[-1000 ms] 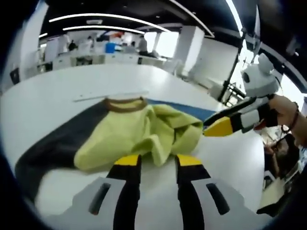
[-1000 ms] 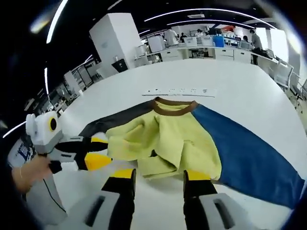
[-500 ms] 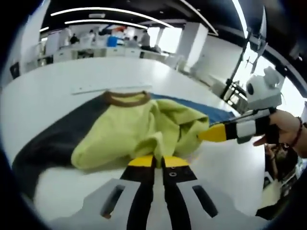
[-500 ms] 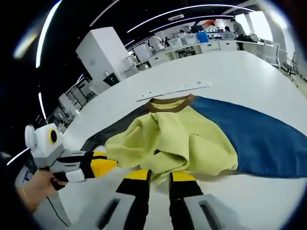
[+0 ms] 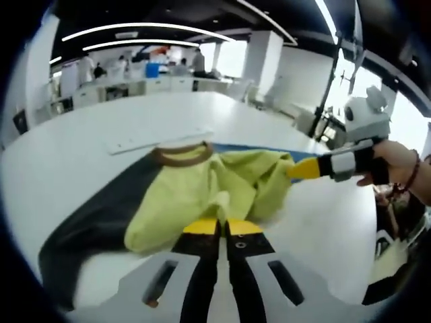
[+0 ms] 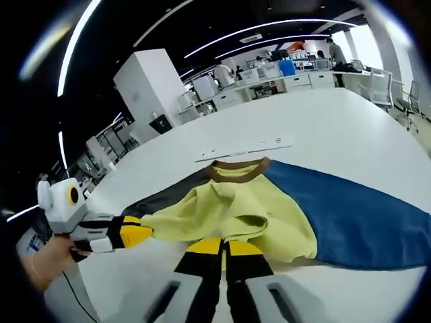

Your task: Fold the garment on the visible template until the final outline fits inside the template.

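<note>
The garment (image 5: 202, 195) lies on the white bench (image 5: 81, 134), its yellow-green body bunched toward the middle and its brown collar (image 5: 180, 153) on the side away from the person. A dark sleeve (image 5: 101, 222) stretches toward the bench's near left edge in the left gripper view, and a blue sleeve (image 6: 350, 215) spreads toward the right edge in the right gripper view. A pale strip (image 6: 246, 147) lies flat on the bench just beyond the collar.

The left tool (image 5: 222, 225) has its jaws pressed together on a fold of the garment's near hem, the cloth rising in a small peak at the yellow tips. The right tool (image 6: 224, 246) is likewise clamped on the near edge of the garment, its jaws together with cloth at the tips. Each tool appears in the other's view, held by a hand (image 5: 397, 165), its yellow tip touching the garment's side. Desks and people sit far behind the bench.
</note>
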`<state>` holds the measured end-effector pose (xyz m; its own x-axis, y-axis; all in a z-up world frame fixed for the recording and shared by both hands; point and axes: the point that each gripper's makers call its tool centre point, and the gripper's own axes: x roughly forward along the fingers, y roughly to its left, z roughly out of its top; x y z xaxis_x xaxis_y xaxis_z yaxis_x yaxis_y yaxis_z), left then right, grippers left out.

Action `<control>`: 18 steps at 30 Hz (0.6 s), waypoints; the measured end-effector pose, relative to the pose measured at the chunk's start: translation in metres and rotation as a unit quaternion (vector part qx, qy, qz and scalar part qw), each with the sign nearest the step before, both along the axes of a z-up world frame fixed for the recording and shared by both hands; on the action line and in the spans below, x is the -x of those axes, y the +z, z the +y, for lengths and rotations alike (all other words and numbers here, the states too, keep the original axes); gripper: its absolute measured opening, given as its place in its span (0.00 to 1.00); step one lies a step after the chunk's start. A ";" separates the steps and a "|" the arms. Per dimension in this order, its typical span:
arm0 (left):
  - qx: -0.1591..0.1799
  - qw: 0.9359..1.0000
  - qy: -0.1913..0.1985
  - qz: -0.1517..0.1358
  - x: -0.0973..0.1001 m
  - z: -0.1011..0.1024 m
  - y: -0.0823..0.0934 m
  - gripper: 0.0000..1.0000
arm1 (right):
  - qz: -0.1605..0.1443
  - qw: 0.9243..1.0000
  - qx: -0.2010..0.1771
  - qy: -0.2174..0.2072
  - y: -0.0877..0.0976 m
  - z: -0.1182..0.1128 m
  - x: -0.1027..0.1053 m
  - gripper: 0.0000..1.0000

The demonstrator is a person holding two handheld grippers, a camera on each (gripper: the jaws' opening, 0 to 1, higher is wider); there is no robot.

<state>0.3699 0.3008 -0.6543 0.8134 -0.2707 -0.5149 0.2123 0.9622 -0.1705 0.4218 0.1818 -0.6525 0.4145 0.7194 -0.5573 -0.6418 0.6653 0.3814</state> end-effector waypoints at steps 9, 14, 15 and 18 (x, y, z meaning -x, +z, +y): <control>-0.022 1.000 -0.005 -0.016 0.011 0.006 0.023 0.00 | -0.020 1.000 0.012 0.016 0.016 -0.021 0.005 0.00; -0.036 0.999 -0.003 -0.015 0.024 0.012 0.030 0.00 | -0.027 0.999 0.017 0.025 0.022 -0.030 0.012 0.00; -0.039 0.999 -0.001 -0.015 0.026 0.015 0.031 0.00 | -0.028 0.999 0.019 0.028 0.023 -0.033 0.014 0.00; -0.041 0.999 0.008 -0.016 0.035 0.022 0.035 0.00 | -0.028 0.999 0.022 0.037 0.024 -0.036 0.020 0.00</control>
<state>0.3350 0.3230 -0.6191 0.8336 -0.2153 -0.5086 0.2004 0.9761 -0.0847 0.4016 0.1462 -0.6281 0.3919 0.7246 -0.5669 -0.7095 0.6303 0.3152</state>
